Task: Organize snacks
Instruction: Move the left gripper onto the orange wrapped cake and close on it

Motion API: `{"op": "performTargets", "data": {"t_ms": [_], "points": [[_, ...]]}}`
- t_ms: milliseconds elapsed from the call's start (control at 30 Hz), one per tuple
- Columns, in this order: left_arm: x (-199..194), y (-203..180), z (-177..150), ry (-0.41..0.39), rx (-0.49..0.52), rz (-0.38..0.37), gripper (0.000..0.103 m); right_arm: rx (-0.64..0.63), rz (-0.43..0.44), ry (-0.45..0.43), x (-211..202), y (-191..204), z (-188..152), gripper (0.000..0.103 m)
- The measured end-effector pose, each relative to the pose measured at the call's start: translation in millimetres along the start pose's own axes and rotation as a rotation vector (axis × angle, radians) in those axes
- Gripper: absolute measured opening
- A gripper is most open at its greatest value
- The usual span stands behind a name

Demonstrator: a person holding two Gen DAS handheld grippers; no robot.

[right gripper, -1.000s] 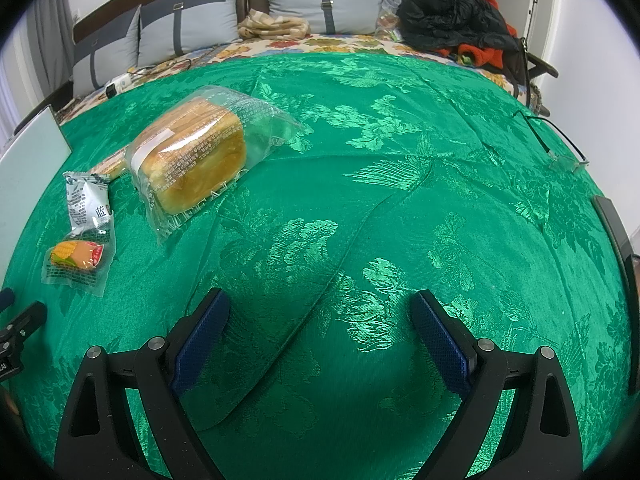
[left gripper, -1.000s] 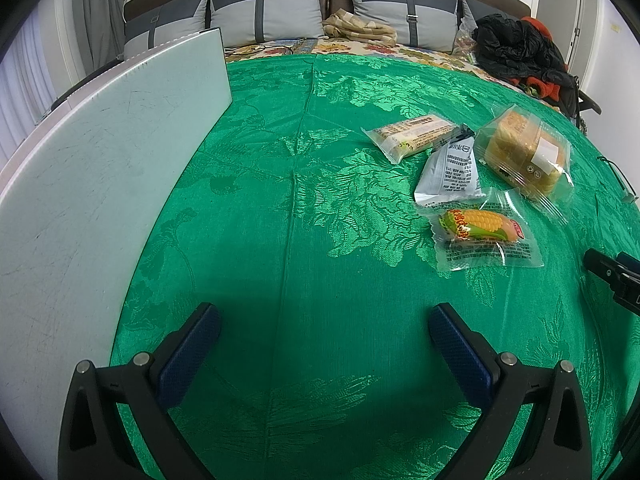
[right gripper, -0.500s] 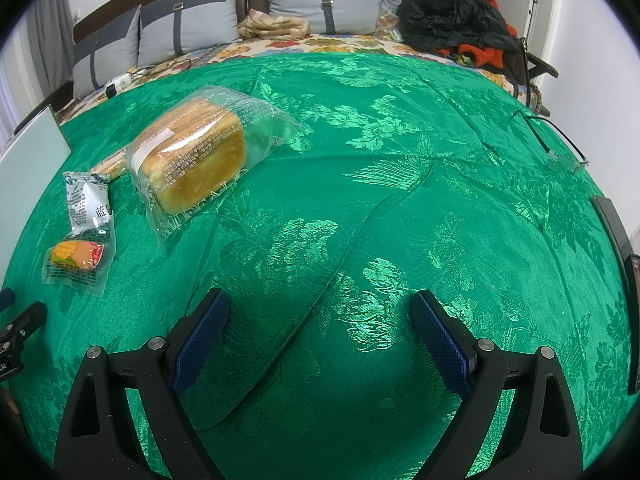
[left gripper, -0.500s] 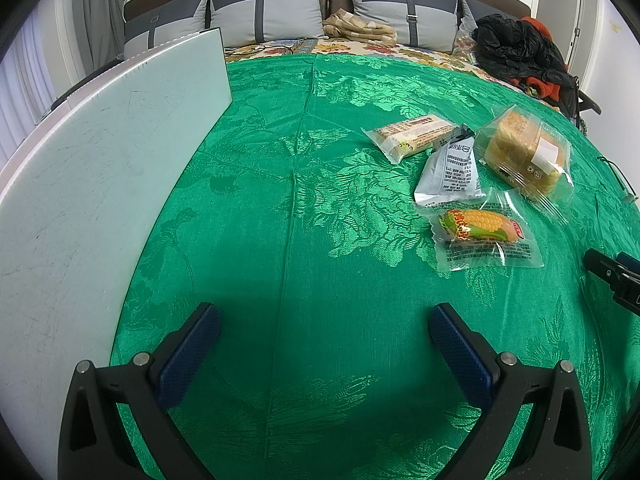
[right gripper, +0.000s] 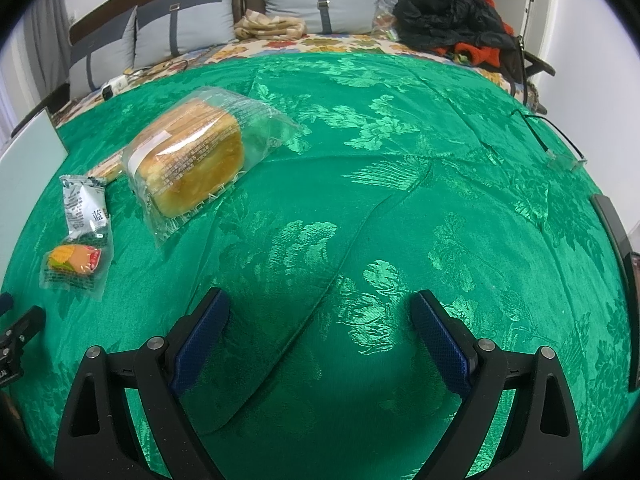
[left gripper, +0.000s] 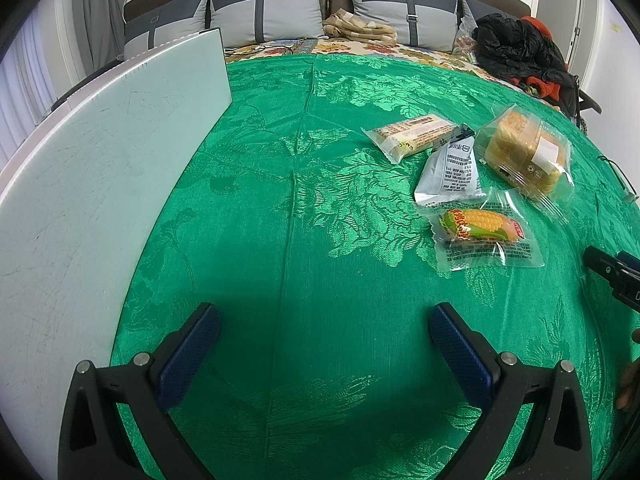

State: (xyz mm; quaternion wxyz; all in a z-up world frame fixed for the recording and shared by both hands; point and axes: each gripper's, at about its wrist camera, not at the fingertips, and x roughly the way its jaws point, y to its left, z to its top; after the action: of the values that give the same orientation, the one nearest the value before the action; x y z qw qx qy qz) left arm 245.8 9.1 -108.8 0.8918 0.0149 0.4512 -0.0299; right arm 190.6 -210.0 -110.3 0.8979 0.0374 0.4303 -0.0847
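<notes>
Several wrapped snacks lie on a green patterned cloth (left gripper: 280, 208). A corn-shaped snack in clear wrap (left gripper: 482, 229) (right gripper: 76, 261) is nearest. Behind it sit a grey-white packet (left gripper: 452, 172) (right gripper: 84, 208), a long bar in clear wrap (left gripper: 416, 136) and a bagged loaf of bread (left gripper: 524, 152) (right gripper: 196, 160). My left gripper (left gripper: 324, 332) is open over bare cloth, left of and nearer than the snacks. My right gripper (right gripper: 320, 312) is open and empty, right of the bread. Its tip shows at the left wrist view's right edge (left gripper: 612, 272).
A pale flat board (left gripper: 100, 176) (right gripper: 28, 160) lies along the left side. Grey pillows (left gripper: 272, 16), a folded cloth (left gripper: 356, 28) and a black and orange clothes pile (left gripper: 520, 52) (right gripper: 452, 20) lie at the far end. A dark device (right gripper: 616, 232) sits at the right edge.
</notes>
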Motion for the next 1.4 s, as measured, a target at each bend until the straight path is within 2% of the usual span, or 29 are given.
{"op": "performTargets", "data": {"t_ms": [467,533,633,700,800,900,967,1000,1033,1067,1100,1167,1233,1300,1400], "points": [[-0.7,-1.0,-1.1,0.015,0.015,-0.019,0.103,0.001,0.0,0.0,-0.2,-0.1,-0.5,0.095],[-3.6,-0.1,2.3,0.059,0.019,-0.082,0.102,0.001,0.0,0.0,-0.2,-0.1,-0.6,0.095],[-11.9,2.7,14.3,0.066,-0.054,-0.316,0.102,0.001,0.0,0.0,-0.1,-0.2,-0.6,0.095],[-13.6,-6.0,28.6,0.055,-0.035,-0.372,0.102,0.001,0.0,0.0,0.0,-0.2,-0.5,0.095],[-10.8,-33.7,53.8,0.018,0.092,-0.383,0.102,0.001,0.0,0.0,0.2,-0.3,-0.4,0.095],[4.1,-65.3,65.6,0.035,0.255,-0.384,0.101,0.001,0.0,0.0,0.1,-0.2,-0.6,0.095],[16.8,-79.4,63.2,0.095,0.323,-0.382,0.083,0.001,0.0,0.0,0.1,-0.2,-0.6,0.096],[20.3,-83.6,60.2,0.123,0.348,-0.35,0.08,0.001,0.0,0.0,0.3,-0.2,-0.5,0.096],[17.7,-83.6,58.2,0.121,0.36,-0.341,0.073,0.001,0.0,0.0,0.1,-0.2,-0.6,0.096],[13.5,-81.8,55.5,0.133,0.359,-0.364,0.063,0.001,0.0,0.0,0.2,-0.1,-0.6,0.096],[9.2,-77.9,51.8,0.165,0.346,-0.413,0.06,0.001,0.0,0.0,0.1,-0.1,-0.6,0.096],[0.7,-72.2,44.8,0.204,0.329,-0.477,0.059,0.001,0.0,0.0,0.2,-0.1,-0.6,0.096],[-5.8,-72.6,39.6,0.203,0.342,-0.455,0.06,0.001,0.0,0.0,0.1,-0.1,-0.7,0.095],[-6.9,-77.4,39.8,0.187,0.354,-0.408,0.066,0.001,0.0,0.0,0.3,-0.1,-0.6,0.096],[-2.1,-89.1,45.3,0.167,0.348,-0.394,0.069,0.001,0.0,0.0,0.3,-0.1,-0.6,0.096]]}}
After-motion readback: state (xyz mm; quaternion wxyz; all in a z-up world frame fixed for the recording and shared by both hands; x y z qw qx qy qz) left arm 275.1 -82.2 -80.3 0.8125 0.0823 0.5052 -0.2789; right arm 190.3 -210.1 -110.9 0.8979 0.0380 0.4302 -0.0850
